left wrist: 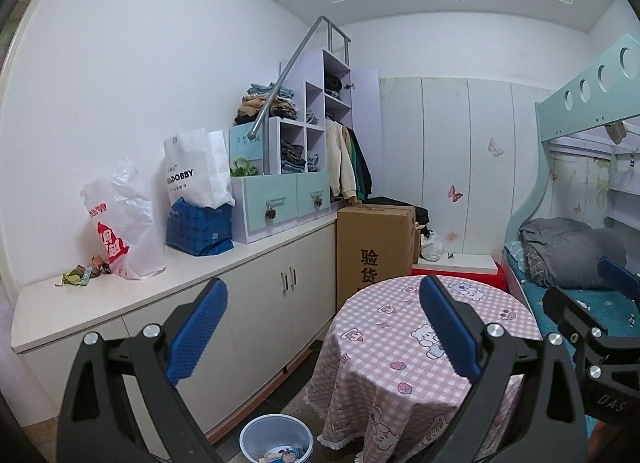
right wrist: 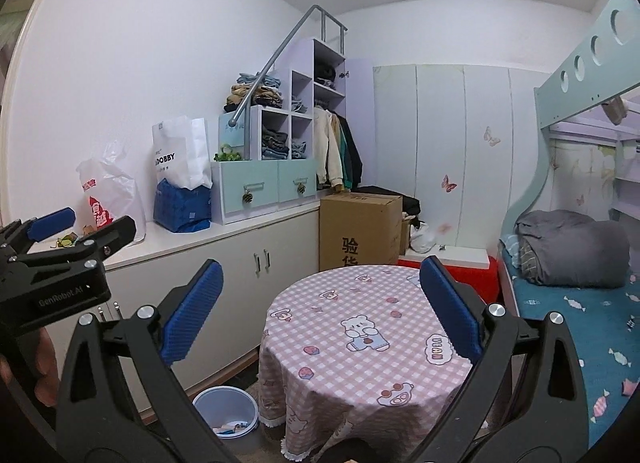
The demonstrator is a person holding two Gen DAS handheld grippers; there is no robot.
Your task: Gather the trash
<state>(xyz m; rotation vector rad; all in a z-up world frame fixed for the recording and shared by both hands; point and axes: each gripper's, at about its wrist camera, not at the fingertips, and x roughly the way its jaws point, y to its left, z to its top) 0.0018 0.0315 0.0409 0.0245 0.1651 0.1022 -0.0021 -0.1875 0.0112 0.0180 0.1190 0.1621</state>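
1. Left gripper (left wrist: pixel 322 327): jaws spread wide, nothing between them. Through the gap show the cabinet doors and the near edge of the round table (left wrist: pixel 420 327).
2. Right gripper (right wrist: pixel 320 313): jaws likewise wide apart and empty; the table's checked cloth fills the space between them.
3. Trash bin (left wrist: pixel 276 437): pale blue bucket on the floor, below the left jaws and just beside the table's skirt. Some scraps lie in its bottom; what they are is too small to tell. Judged: part of the collecting is already done.
4. Wrappers (left wrist: pixel 82 273): a small heap of crumpled green and brown pieces on the white counter (left wrist: pixel 224 263), well to the left of and above the left jaws, touching or just beside the white plastic bag (left wrist: pixel 124 223). Judged: this is the trash still to be gathered.
5. Table top: no loose litter visible between either pair of jaws.
6. Other items, not clearly trash: paper shopping bag (left wrist: pixel 200 167), blue bag beneath it, cardboard box (left wrist: pixel 374 247) beyond the table.
7. Remaining, as judged: reach to the counter heap, pinch the pieces, carry them to the bin.
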